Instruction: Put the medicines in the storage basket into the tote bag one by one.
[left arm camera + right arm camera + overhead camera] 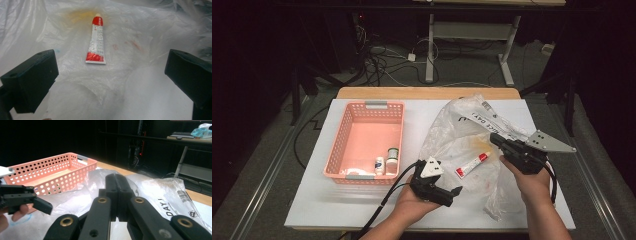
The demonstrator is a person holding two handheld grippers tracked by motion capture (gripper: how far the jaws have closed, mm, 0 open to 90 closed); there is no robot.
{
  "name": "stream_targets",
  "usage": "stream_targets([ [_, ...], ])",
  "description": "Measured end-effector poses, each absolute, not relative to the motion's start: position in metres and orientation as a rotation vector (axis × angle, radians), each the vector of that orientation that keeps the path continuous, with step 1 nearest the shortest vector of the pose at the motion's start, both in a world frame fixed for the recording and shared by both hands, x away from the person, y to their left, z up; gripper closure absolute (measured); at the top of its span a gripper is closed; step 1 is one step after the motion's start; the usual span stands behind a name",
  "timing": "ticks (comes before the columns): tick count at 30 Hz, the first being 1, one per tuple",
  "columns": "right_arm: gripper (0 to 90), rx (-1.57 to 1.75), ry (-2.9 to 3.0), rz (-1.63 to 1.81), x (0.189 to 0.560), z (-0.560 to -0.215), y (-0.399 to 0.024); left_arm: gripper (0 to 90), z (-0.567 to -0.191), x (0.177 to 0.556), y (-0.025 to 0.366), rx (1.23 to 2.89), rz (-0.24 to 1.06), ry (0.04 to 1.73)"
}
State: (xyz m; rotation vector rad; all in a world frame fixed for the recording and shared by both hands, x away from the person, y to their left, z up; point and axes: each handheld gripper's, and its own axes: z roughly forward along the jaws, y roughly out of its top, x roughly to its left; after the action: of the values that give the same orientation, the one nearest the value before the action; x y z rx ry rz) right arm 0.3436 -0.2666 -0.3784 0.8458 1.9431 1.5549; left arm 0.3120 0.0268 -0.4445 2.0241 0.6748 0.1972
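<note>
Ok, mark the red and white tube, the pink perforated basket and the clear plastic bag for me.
Red and white tube [96, 41], left gripper view, middle of its printed body.
Pink perforated plastic basket [338, 145], high view, its left wall.
Clear crumpled plastic bag [447, 127], high view, its bare upper left part.

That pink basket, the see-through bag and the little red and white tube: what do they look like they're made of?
Basket: probably moulded plastic, matt pink, with rows of punched round holes.
Bag: thin plastic film, translucent, glossy and crinkled.
Tube: smooth printed skin with a flat crimped end; whether plastic or soft metal is unclear.
</note>
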Motion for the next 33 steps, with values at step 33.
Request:
stream_targets([
  [33,90.0,0.857,1.936,1.556,0.341,-0.378,-0.27,0.0,-0.421,0.308,0.107,1.961,0.317,0.807],
])
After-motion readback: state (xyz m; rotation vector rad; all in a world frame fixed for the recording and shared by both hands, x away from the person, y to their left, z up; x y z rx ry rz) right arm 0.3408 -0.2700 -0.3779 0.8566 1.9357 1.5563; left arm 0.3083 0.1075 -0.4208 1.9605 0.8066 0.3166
